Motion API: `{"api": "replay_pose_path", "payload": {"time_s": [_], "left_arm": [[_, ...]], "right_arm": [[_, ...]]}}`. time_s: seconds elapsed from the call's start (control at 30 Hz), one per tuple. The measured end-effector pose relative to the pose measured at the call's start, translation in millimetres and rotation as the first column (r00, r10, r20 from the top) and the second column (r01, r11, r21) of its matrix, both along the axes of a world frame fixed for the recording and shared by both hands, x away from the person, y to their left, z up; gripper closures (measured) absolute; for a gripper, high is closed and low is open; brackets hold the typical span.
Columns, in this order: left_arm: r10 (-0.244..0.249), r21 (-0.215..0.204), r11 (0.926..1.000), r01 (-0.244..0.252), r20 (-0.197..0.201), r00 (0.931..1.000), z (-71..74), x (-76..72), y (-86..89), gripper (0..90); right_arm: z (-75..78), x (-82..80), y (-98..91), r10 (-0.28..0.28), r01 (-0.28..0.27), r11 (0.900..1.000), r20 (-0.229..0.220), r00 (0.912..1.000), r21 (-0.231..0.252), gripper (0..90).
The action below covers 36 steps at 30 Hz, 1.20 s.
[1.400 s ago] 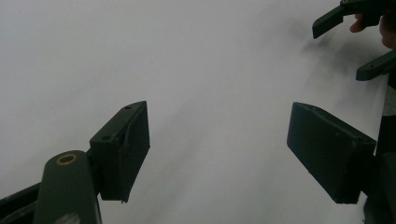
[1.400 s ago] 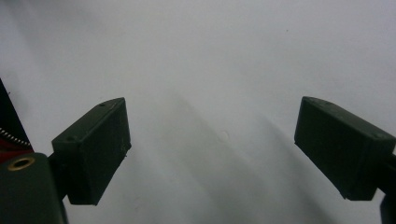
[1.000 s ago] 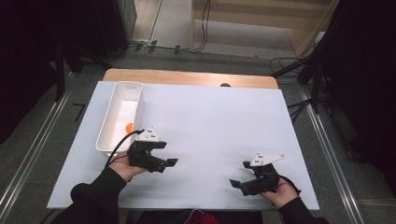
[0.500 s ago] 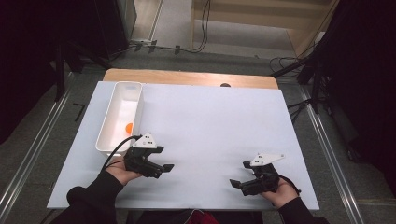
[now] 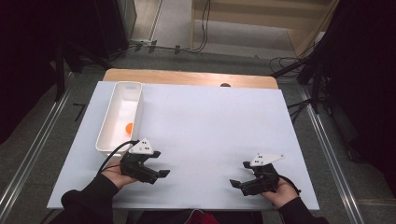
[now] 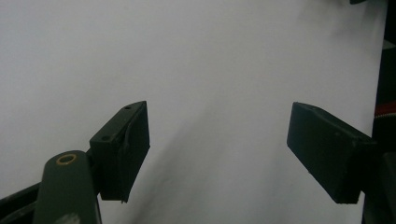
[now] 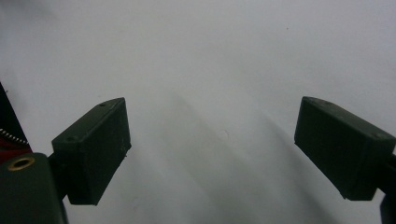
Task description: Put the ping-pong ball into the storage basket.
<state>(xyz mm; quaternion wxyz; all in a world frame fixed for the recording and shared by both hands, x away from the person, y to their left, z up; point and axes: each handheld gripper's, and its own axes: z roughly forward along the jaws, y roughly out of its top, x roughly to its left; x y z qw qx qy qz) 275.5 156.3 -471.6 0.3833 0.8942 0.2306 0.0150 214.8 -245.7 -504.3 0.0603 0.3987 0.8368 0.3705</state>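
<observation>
Left gripper (image 5: 161, 173) drifted back from white bin (image 5: 108, 134) | jaws apart, empty | right gripper (image 5: 236, 183) parked, jaws apart | orange ball (image 5: 129, 127) sits in bin, likely dropped

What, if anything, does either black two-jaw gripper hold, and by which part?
Nothing is held. The left gripper and the right gripper both stand open over the bare white table sheet.
</observation>
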Motion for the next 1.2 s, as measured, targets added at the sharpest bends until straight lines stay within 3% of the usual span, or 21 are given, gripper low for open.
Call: {"api": "replay_pose_path", "payload": {"time_s": [0.33,0.5,0.73,1.2], "left_arm": [[0.021,0.024,0.9995,-0.021,0.0,0.9998,-4.7,-3.1,14.5,21.4],[0.045,0.011,0.9989,-0.045,-0.006,0.999,-6.4,-5.7,23.7,21.5],[0.037,0.015,0.9992,-0.037,0.0,0.9993,-7.6,-11.4,30.7,21.4],[0.038,0.015,0.9992,-0.038,-0.001,0.9993,-8.9,-13.5,32.5,21.4]], "right_arm": [[0.2,0.4,-0.5,-0.006,0.006,1.0,0.008,1.0,0.003,9.3],[0.5,0.4,-1.2,-0.01,0.01,0.9999,0.009,0.9999,0.002,9.3],[0.4,0.7,-1.6,-0.012,0.012,0.9999,0.01,0.9999,0.003,9.3],[0.1,1.2,-1.7,-0.026,0.026,0.9997,0.005,0.9997,0.003,9.3]]}}
